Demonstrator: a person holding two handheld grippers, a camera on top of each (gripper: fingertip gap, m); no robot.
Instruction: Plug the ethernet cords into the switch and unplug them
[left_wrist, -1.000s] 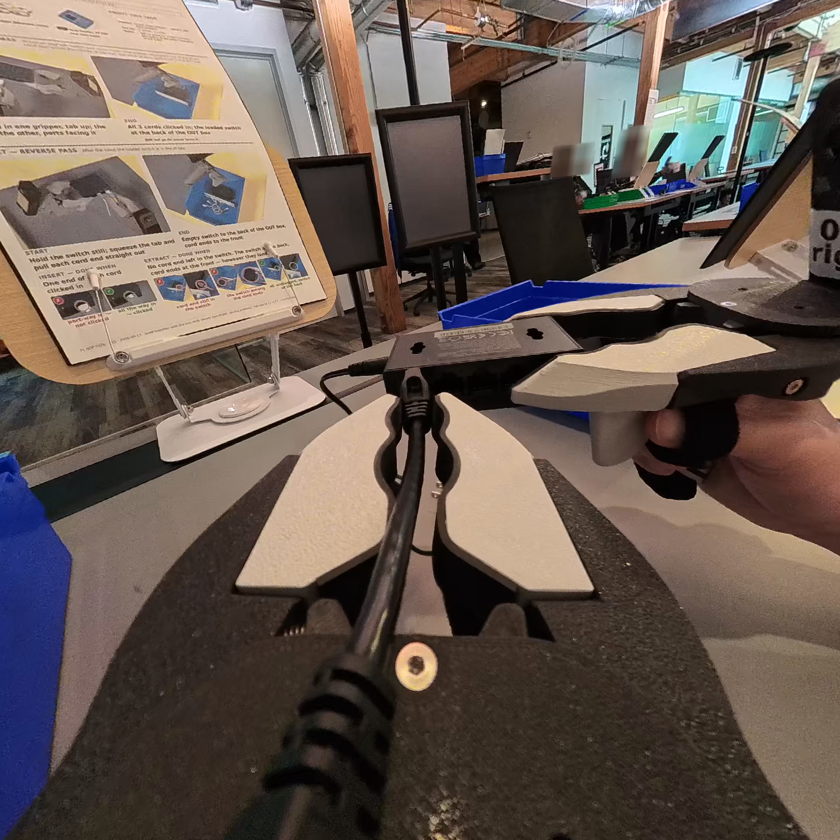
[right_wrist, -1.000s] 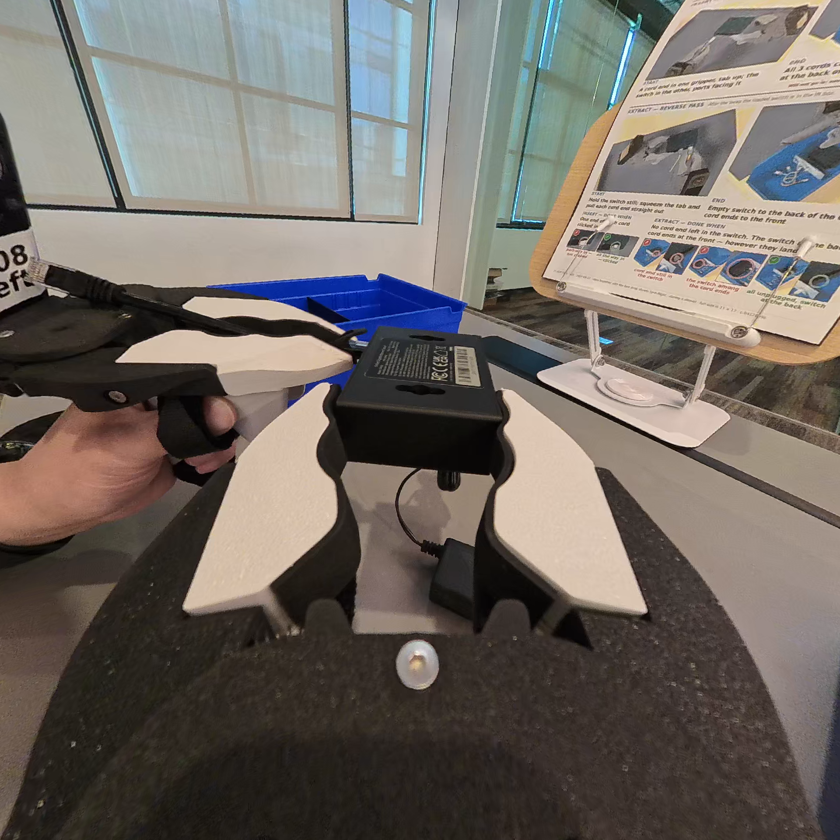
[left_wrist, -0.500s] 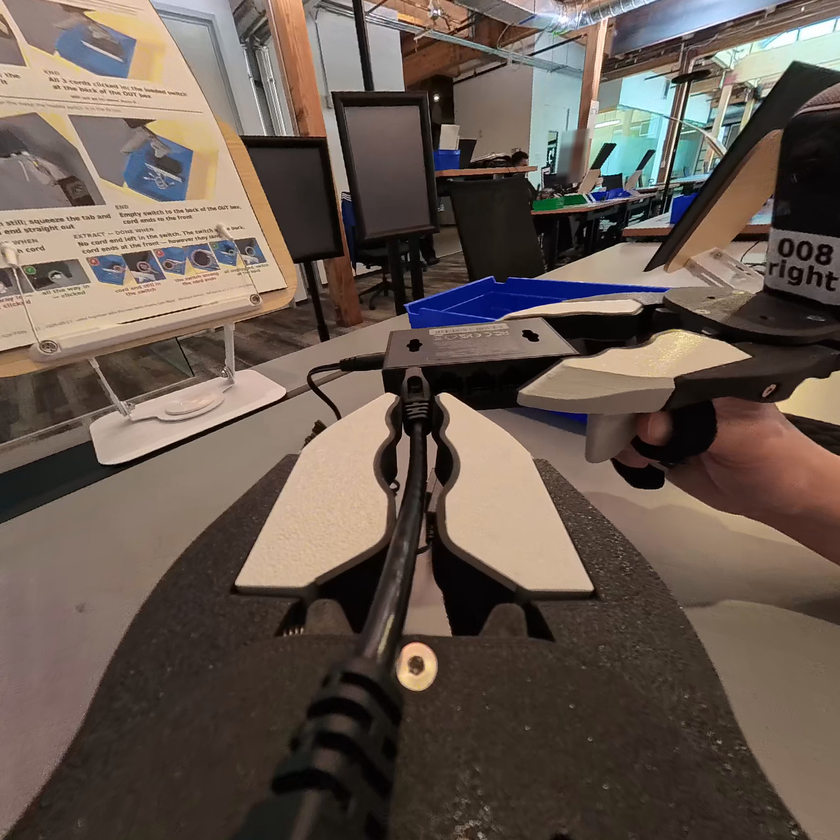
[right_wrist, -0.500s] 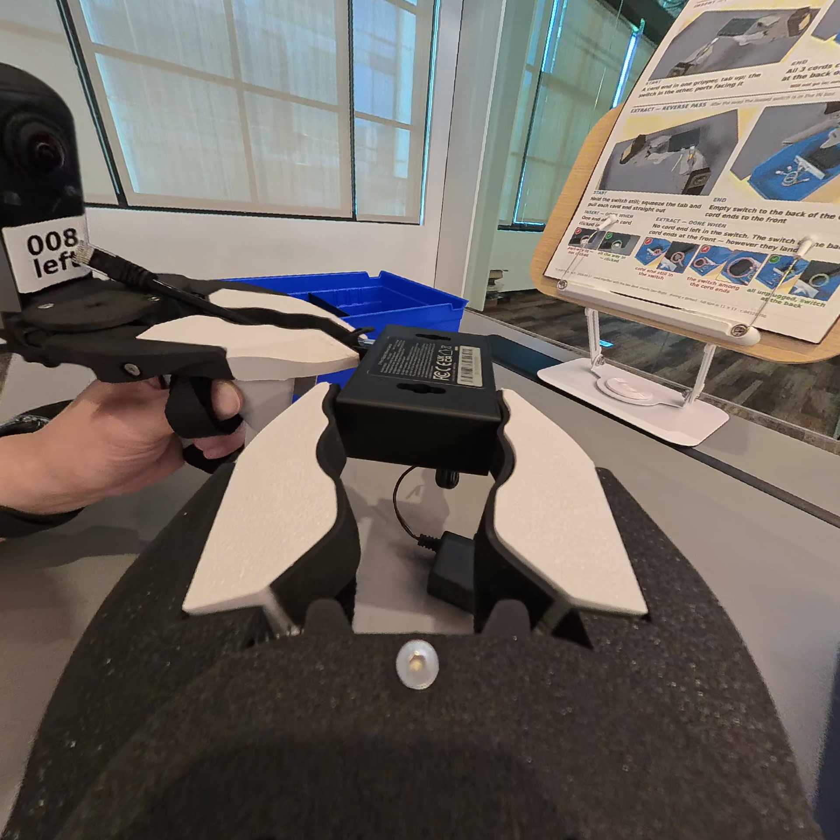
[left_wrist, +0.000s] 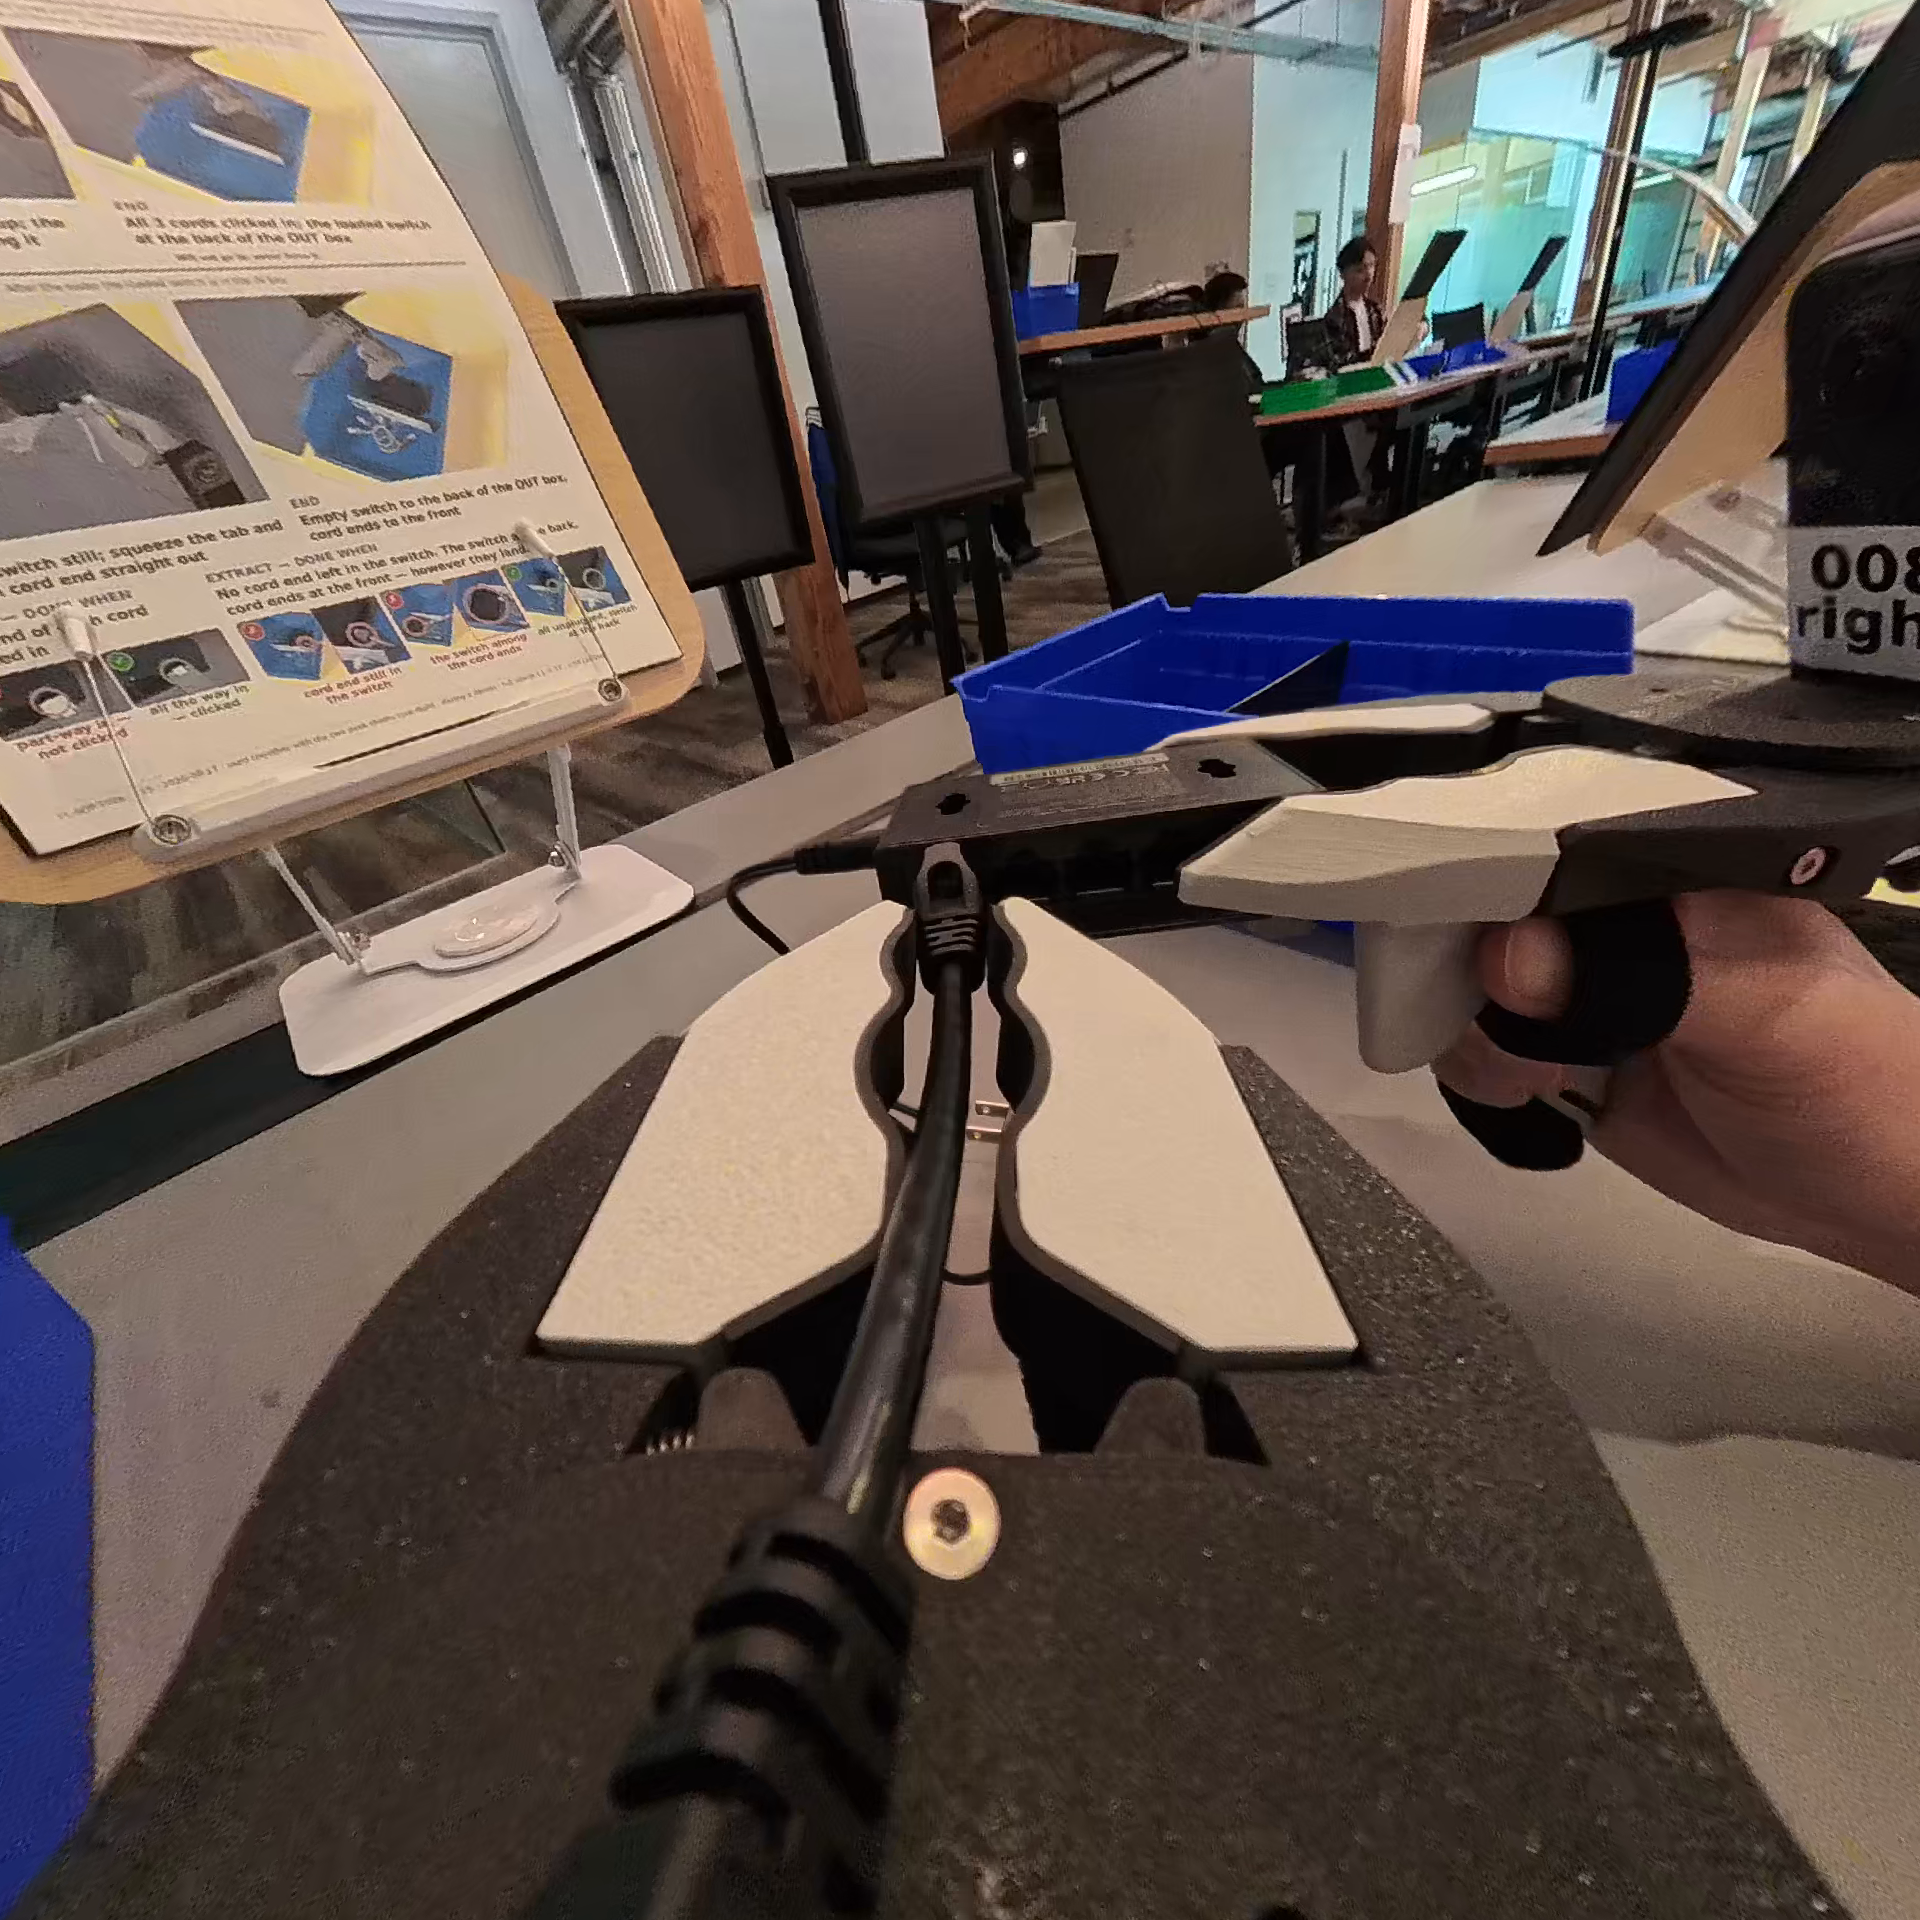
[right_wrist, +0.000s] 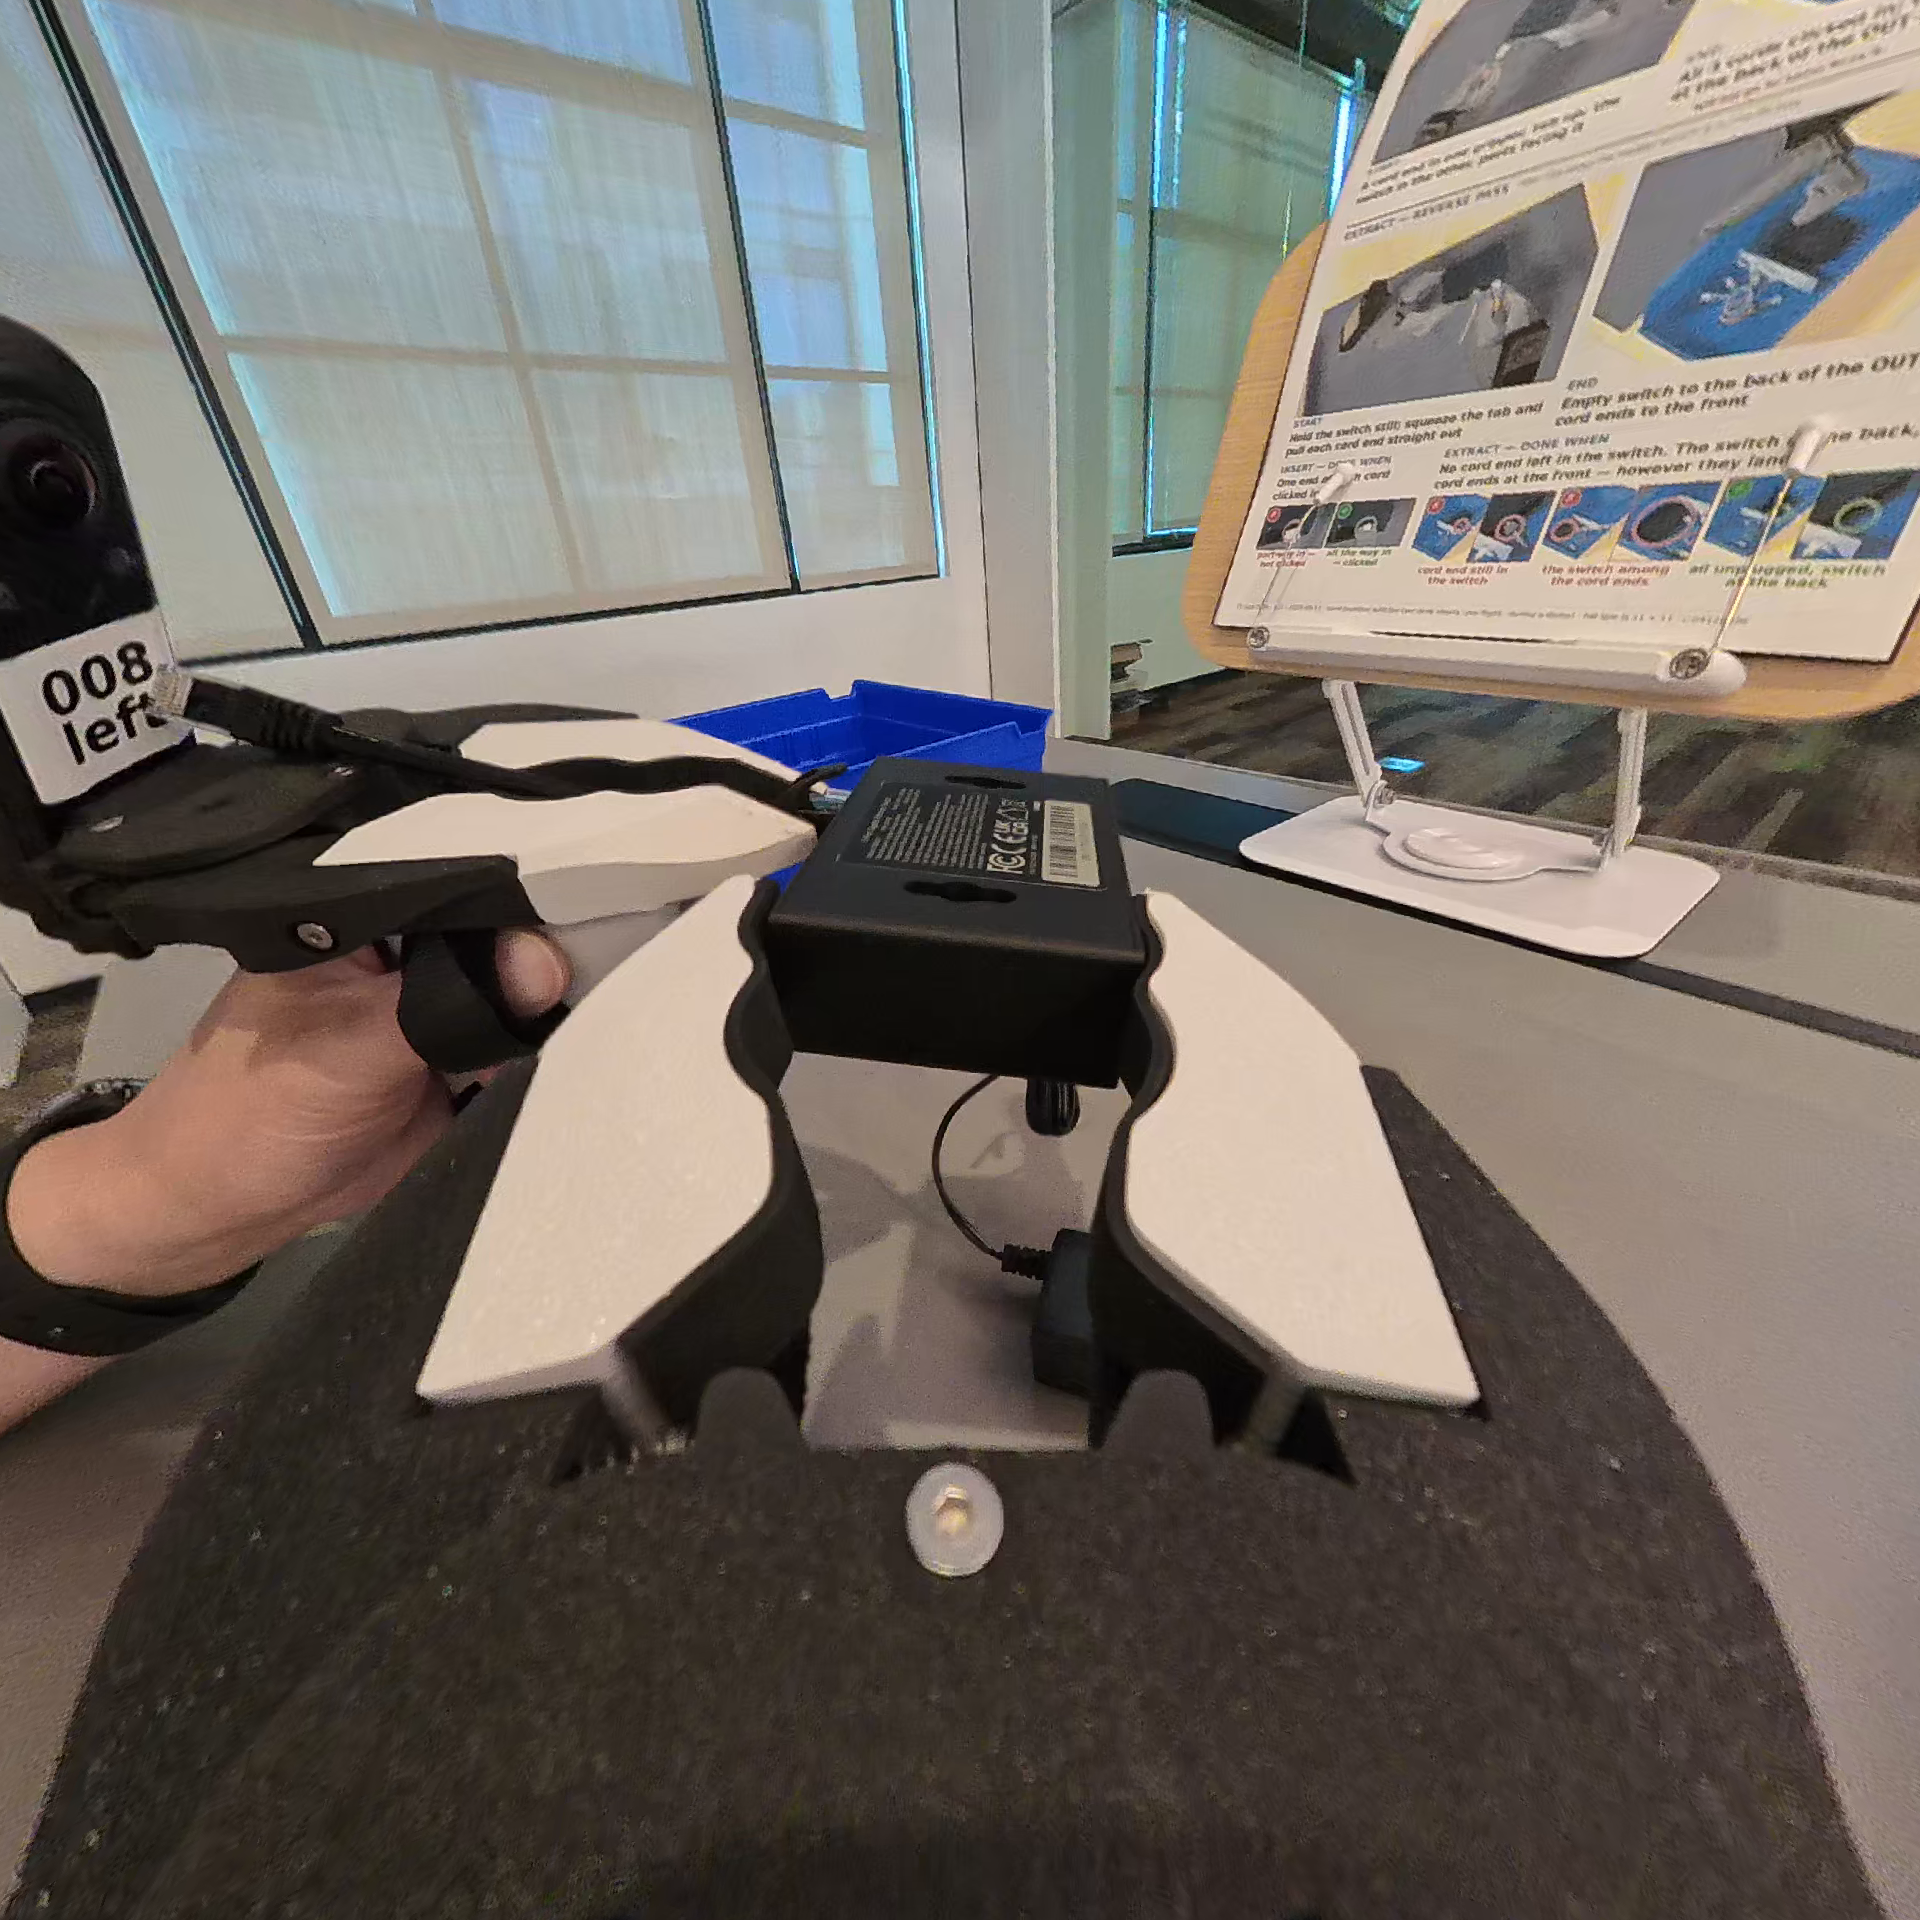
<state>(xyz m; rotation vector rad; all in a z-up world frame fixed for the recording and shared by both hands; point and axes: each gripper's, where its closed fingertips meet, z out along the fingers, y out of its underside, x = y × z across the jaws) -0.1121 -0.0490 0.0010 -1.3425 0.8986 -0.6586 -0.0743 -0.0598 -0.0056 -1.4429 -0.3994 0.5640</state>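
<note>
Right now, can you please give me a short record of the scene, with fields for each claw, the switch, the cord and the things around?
left claw: shut on the black ethernet cord, just behind its plug
cord plug: at the switch's port face; how deep it sits cannot be told
right claw: clamps the black switch by its two sides, above the table
switch power lead: hangs below, runs to a black adapter on the grey table
behind: blue bin, instruction board on a white stand
</note>
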